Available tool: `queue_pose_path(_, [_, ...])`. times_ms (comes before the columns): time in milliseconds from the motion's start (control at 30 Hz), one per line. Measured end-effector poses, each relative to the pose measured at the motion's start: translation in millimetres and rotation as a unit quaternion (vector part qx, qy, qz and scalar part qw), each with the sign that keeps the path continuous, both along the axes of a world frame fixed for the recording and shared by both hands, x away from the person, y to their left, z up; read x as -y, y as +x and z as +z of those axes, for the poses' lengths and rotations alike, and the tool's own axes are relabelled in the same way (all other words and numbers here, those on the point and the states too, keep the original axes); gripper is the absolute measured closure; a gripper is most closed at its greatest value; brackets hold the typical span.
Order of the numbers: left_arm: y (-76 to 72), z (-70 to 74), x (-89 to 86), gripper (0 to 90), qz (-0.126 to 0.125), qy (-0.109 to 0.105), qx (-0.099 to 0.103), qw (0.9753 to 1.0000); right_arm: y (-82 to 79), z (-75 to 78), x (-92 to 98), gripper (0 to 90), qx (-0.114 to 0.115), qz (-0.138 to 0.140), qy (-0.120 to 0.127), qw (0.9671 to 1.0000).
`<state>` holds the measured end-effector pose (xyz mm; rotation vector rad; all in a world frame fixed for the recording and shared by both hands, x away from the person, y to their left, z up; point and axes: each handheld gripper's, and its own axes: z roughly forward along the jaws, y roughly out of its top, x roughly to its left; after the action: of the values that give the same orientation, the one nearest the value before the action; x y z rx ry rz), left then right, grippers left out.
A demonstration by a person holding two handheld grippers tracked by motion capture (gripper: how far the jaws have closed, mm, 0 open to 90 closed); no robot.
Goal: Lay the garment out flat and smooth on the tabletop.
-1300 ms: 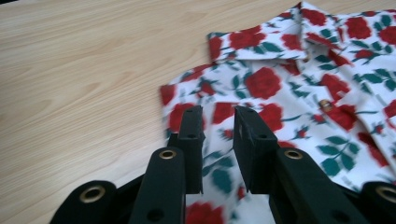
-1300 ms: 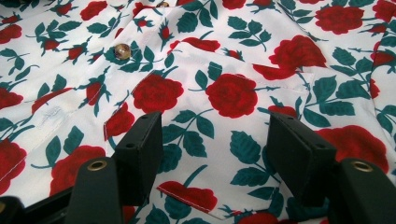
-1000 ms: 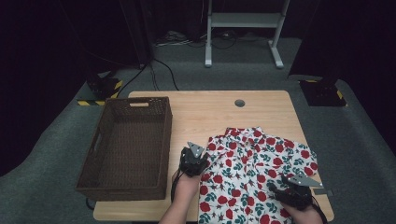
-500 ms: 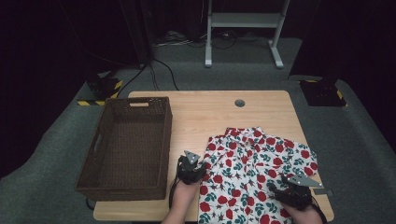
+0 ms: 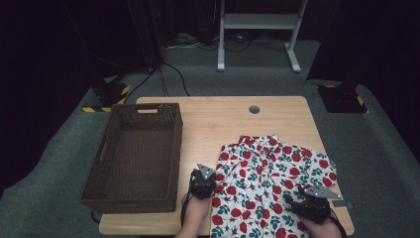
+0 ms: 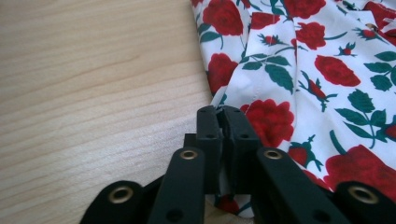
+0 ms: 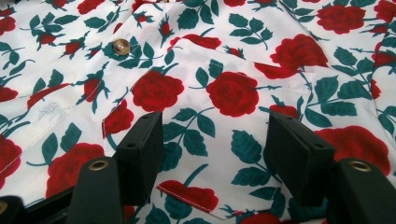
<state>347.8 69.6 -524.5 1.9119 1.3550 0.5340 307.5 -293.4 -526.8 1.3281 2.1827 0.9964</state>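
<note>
Rose-print shirt lies spread on the counter, right of the wicker basket. Left claw pinched shut on the shirt's left edge. Right claw gapes wide over the chest pocket, gripping nothing. Advice: seat the right claw on a hem before lifting, keep both grips level so the cloth doesn't slide or bunch. No brand, label or writing legible; one button visible.

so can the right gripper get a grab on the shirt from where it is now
Probably yes. The right gripper hangs just over the shirt with its jaws wide open and nothing between them and the cloth. The left gripper is already shut on the shirt's edge.
</note>
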Motion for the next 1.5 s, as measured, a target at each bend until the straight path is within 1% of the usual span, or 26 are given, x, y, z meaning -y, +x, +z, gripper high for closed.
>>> queue_pose_path(200, [-4.6, 15.9, -0.4, 87.5, -0.004, -0.01, 0.018, 0.9998, 0.1, 0.0, -0.1, 37.3, 0.001, 0.001, -0.002, 1.0])
queue_pose_path(300, [-9.1, 25.0, 3.4, 87.5, -0.013, -0.013, 0.03, 0.9994, 0.1, 0.0, -0.1, 37.3, 0.0, 0.0, -0.001, 1.0])
queue_pose_path(367, [-13.3, 29.3, 7.1, 87.5, -0.02, -0.018, 0.036, 0.999, 0.1, 0.0, -0.1, 37.3, 0.0, -0.001, -0.001, 1.0])
queue_pose_path(400, [-16.3, 30.5, 9.5, 87.4, -0.023, -0.024, 0.039, 0.9987, 0.1, 0.0, -0.1, 37.4, 0.0, -0.001, -0.001, 1.0])
queue_pose_path(433, [-19.8, 30.8, 12.5, 87.4, -0.027, -0.029, 0.041, 0.9983, 0.1, 0.0, -0.2, 37.4, 0.0, -0.001, -0.001, 1.0])
queue_pose_path(567, [-32.3, 24.5, 29.7, 87.4, -0.055, -0.03, 0.039, 0.9973, 0.1, -0.1, -0.6, 37.5, 0.001, 0.0, -0.005, 1.0])
queue_pose_path(767, [-38.0, 12.3, 54.2, 87.4, -0.086, -0.021, 0.028, 0.9957, 0.1, -0.2, -0.9, 37.4, 0.002, 0.003, -0.007, 1.0])
queue_pose_path(833, [-38.6, 8.8, 59.4, 86.4, -0.095, -0.016, 0.024, 0.9951, 0.2, -0.2, -0.9, 37.3, 0.002, 0.004, -0.007, 1.0])
queue_pose_path(900, [-39.8, 7.9, 62.2, 83.2, -0.102, -0.02, 0.02, 0.9944, 0.2, -0.2, -0.8, 37.3, 0.002, 0.004, -0.006, 1.0])
queue_pose_path(1000, [-42.8, 13.5, 62.8, 78.3, -0.11, -0.024, 0.025, 0.9933, 0.3, -0.2, -0.7, 37.3, 0.001, 0.004, -0.006, 1.0])
queue_pose_path(1100, [-45.1, 22.9, 60.4, 79.1, -0.112, -0.03, 0.038, 0.9926, 0.3, -0.3, -1.0, 37.3, 0.002, 0.004, -0.007, 1.0])
queue_pose_path(1133, [-44.9, 26.3, 58.4, 79.0, -0.109, -0.033, 0.042, 0.9926, 0.2, -0.3, -1.1, 37.3, 0.002, 0.004, -0.008, 1.0])
queue_pose_path(1200, [-41.6, 32.9, 52.0, 78.9, -0.097, -0.04, 0.052, 0.9932, 0.2, -0.3, -1.1, 37.3, 0.002, 0.004, -0.008, 1.0])
queue_pose_path(1300, [-35.0, 37.6, 43.3, 79.3, -0.082, -0.046, 0.058, 0.9939, 0.2, -0.3, -1.1, 37.3, 0.002, 0.004, -0.008, 1.0])
queue_pose_path(1400, [-27.6, 38.0, 34.9, 79.9, -0.068, -0.046, 0.058, 0.995, 0.3, -0.3, -1.0, 37.4, 0.001, 0.004, -0.007, 1.0])
queue_pose_path(1467, [-23.4, 32.8, 33.3, 79.5, -0.062, -0.04, 0.049, 0.9961, 0.2, -0.3, -1.3, 37.3, 0.001, 0.004, -0.008, 1.0])
queue_pose_path(1500, [-22.0, 28.9, 33.5, 79.0, -0.062, -0.035, 0.041, 0.9966, 0.0, -0.2, -1.5, 37.2, 0.001, 0.003, -0.009, 1.0])
